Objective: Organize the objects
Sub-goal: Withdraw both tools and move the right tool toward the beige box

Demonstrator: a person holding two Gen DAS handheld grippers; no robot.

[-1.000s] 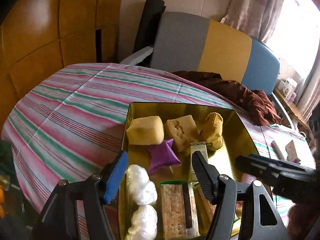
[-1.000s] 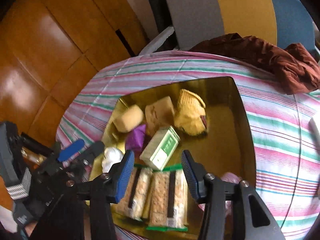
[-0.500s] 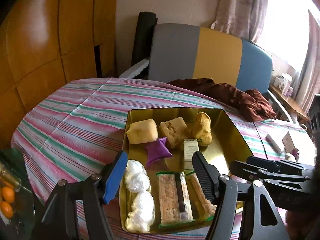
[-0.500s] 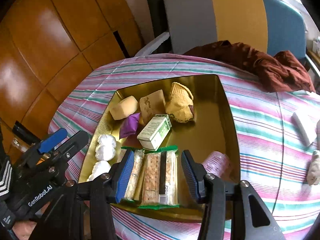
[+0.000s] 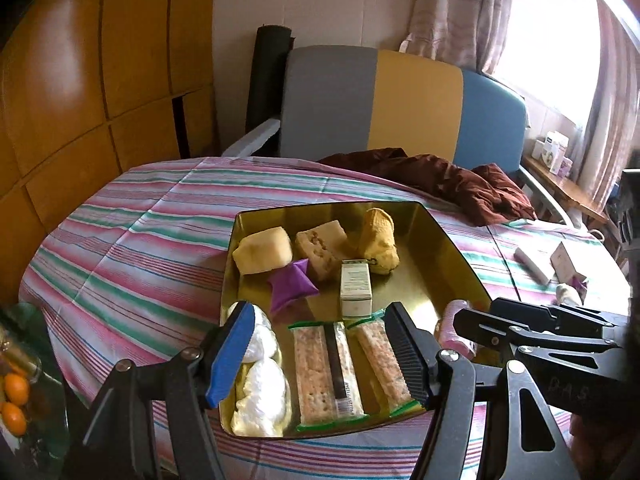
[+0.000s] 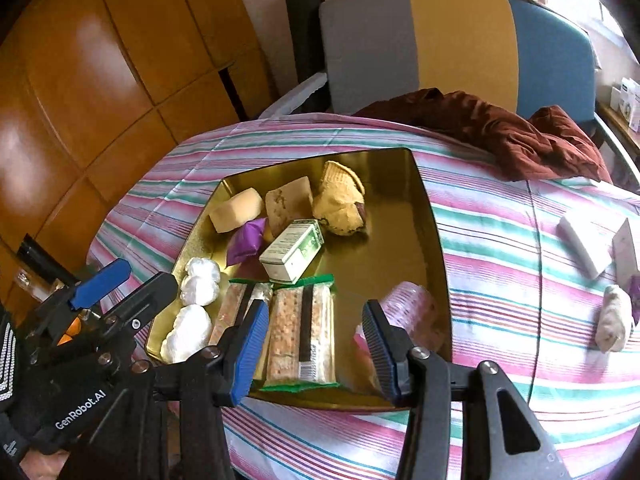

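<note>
I've pulled both grippers back: left gripper (image 5: 320,354) and right gripper (image 6: 314,354) hover with fingers wide, empty. Beyond them, the cracker packs (image 6: 302,330) lie in the gold tray (image 6: 424,216) on the striped surface (image 6: 500,240); loose items remain right.

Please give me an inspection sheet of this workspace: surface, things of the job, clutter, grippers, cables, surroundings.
Surface: striped tablecloth covers the table.
Job's things: gold tray holds two cracker packs, a green-white box, a purple pouch, white bundles, three yellowish pieces, and a pink wrapped item.
Clutter: white block, small card box and a pale roll lie outside the tray; brown cloth at the far edge.
Grippers: left gripper and right gripper, jaws open, empty.
Cables: nothing seen.
Surroundings: tricolour chair, wooden panels, curtains.
</note>
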